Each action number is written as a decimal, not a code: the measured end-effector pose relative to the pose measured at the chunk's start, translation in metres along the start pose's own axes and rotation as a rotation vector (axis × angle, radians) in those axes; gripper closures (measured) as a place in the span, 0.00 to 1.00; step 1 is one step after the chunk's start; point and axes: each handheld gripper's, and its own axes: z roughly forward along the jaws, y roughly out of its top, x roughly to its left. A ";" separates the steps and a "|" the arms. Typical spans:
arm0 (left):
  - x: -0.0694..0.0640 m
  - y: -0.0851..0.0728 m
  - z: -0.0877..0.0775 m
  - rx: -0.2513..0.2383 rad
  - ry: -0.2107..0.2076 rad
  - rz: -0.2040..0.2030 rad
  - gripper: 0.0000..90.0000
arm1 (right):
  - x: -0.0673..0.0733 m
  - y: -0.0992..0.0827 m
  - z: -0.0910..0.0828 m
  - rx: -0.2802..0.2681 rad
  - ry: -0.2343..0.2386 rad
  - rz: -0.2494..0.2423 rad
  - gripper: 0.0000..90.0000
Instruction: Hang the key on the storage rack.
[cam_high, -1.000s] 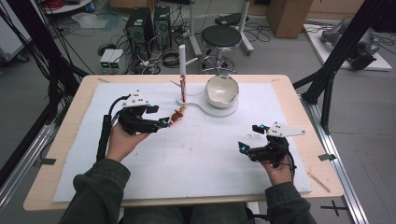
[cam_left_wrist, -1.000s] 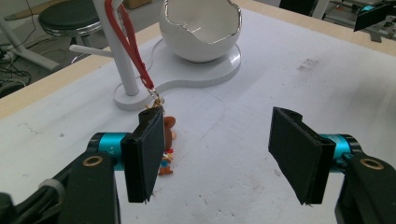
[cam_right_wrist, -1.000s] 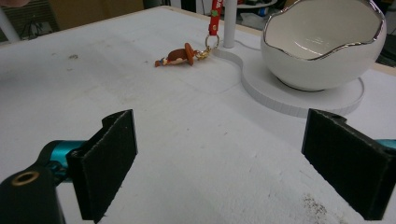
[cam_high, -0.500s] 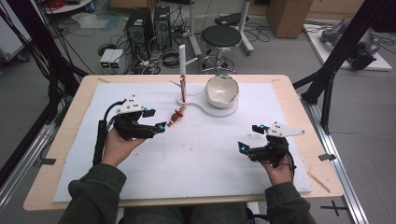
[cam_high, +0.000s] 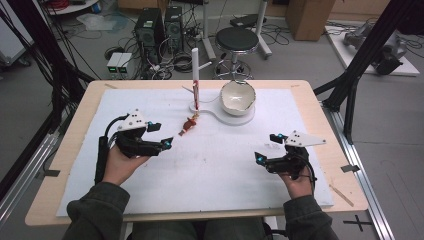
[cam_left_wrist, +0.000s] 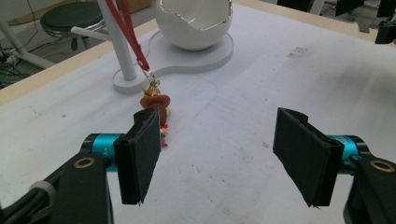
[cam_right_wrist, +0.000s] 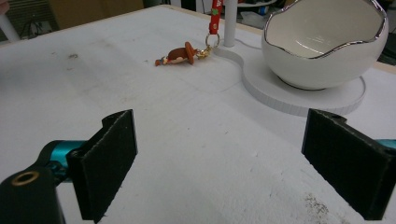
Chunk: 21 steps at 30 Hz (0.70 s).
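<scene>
Apparently the work concerns the charm (cam_high: 189, 125), a small brown figure on a red lanyard (cam_high: 195, 95) that hangs from the white post (cam_high: 195, 75). That post shares a white base (cam_high: 220, 114) with the bowl (cam_high: 237, 97). The charm lies on the white mat (cam_high: 210, 165), just in front of the post's foot, with the lanyard drawn down to it.

The left gripper (cam_high: 167, 143) sits near the charm and points at it, not yet touching. Its jaws have just been opening and now stand wide, with nothing between them. In the left gripper view the charm (cam_left_wrist: 156, 109) lies just beyond the left pad (cam_left_wrist: 140, 154), partly hidden behind it, so the jaws are not lined up on it.

The right gripper (cam_high: 260, 159) rests well apart, low on the mat's right side, jaws released and empty. In the right gripper view the charm (cam_right_wrist: 180, 55) and the bowl (cam_right_wrist: 322, 44) lie far ahead.

As I judge it, 0 steps of the handling are finished: the charm is ungrasped and on the mat, and the bowl looks empty. What seems left is to bring the left jaws around the charm, clench on it, and then lift it or free it from the post, perhaps toward the bowl; where it should end up I cannot tell.
</scene>
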 end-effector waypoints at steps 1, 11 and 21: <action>0.000 -0.002 -0.001 -0.001 0.000 -0.001 0.36 | 0.000 0.000 0.000 0.001 0.001 0.003 0.10; -0.003 -0.011 -0.007 -0.005 0.003 -0.006 0.34 | 0.000 0.000 0.001 0.004 0.001 0.000 0.10; -0.007 -0.020 -0.016 -0.030 0.015 -0.016 0.33 | -0.001 -0.001 0.001 0.011 -0.003 0.005 0.10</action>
